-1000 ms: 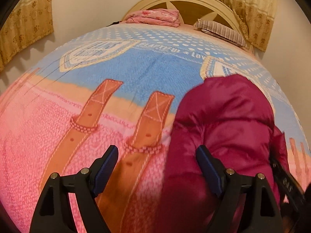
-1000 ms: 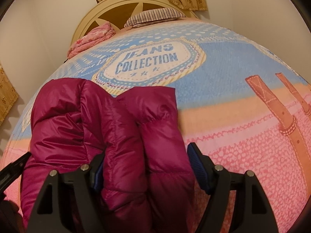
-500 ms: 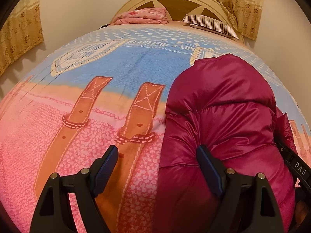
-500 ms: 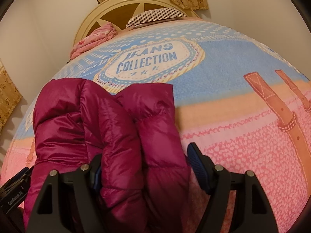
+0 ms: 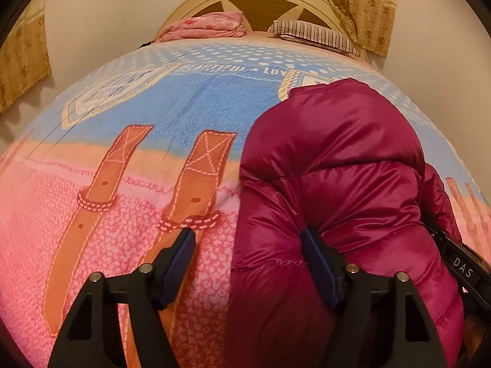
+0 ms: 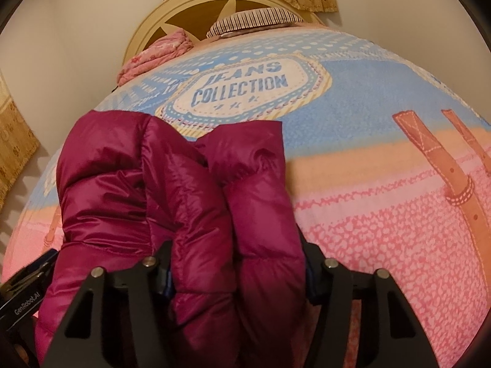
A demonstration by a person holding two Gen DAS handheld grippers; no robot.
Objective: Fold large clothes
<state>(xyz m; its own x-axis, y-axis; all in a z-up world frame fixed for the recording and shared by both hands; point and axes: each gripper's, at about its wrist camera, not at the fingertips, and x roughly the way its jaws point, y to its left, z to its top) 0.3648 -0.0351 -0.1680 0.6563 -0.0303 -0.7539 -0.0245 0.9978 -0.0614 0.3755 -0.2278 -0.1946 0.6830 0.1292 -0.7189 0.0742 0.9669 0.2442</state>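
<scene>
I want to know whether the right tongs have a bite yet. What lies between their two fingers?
In the right wrist view, a puffy fold of the magenta down jacket fills the gap between the right tongs, with the fingers pressed against its sides.

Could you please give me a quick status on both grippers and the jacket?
Left gripper open, beside the jacket. Right gripper shut on magenta quilted puffer jacket, bunched on the printed bedspread. Nothing obstructing.

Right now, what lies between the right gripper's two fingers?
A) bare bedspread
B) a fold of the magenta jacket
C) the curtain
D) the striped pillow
B: in the right wrist view, the right gripper has its fingers closed in against a thick fold of the jacket, which fills the gap between them.
</scene>
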